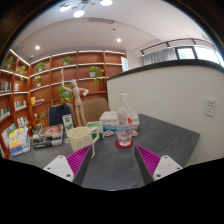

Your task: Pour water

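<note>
A clear plastic water bottle (pixel 124 112) stands upright on the grey table (pixel 110 162), beyond my fingers. In front of it a clear glass (pixel 123 137) sits on a red coaster. A cream-coloured cup (pixel 81 139) stands to the left of the glass, near my left finger. My gripper (pixel 112 161) is open and empty, with the magenta pads (pixel 147 158) wide apart. The glass and bottle lie ahead of the gap between the fingers, a little to the right.
Boxes and a green-white packet (pixel 96 128) lie on the table behind the cup. A wooden mannequin (pixel 75 98) stands at the back left before orange bookshelves (pixel 30 85). A white wall (pixel 175 95) rises behind the table on the right.
</note>
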